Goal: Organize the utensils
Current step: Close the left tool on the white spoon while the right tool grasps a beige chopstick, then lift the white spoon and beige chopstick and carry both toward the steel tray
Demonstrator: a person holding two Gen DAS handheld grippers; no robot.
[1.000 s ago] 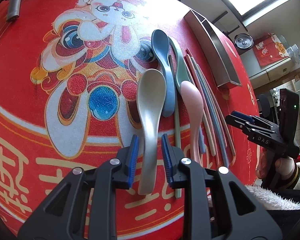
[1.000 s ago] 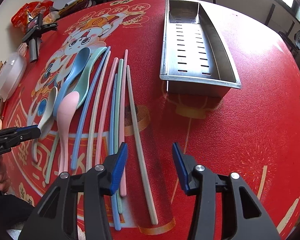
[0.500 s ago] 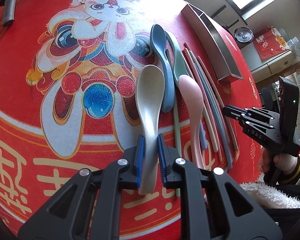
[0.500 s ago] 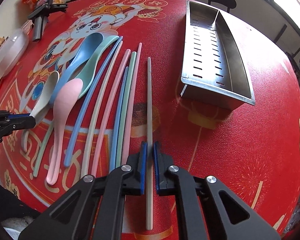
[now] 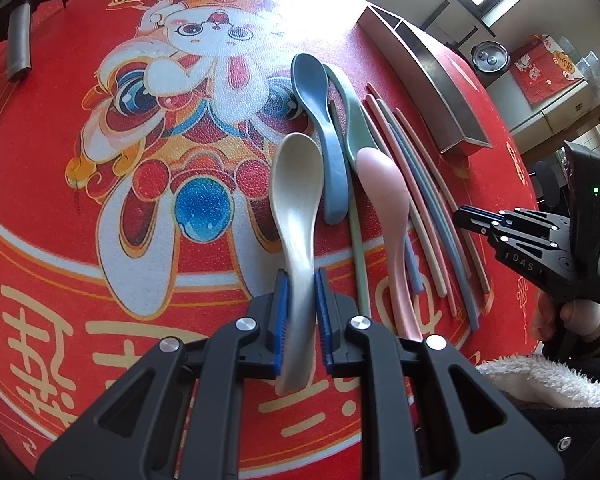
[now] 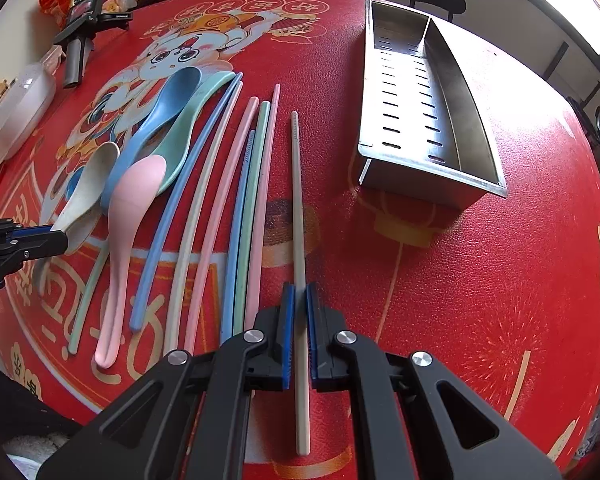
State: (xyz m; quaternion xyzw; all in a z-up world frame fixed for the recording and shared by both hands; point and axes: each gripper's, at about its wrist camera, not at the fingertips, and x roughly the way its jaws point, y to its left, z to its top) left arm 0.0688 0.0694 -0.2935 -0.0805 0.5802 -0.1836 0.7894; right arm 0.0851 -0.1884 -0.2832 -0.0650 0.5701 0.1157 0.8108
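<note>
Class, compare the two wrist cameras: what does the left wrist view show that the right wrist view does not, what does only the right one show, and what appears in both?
Only the left wrist view: the left gripper shut on the cream spoon's handle.

Only the right wrist view: the right gripper shut on the beige chopstick, and the steel tray's slotted interior with its divider.

Both: the blue spoon, pink spoon, remaining chopsticks and red mat.
</note>
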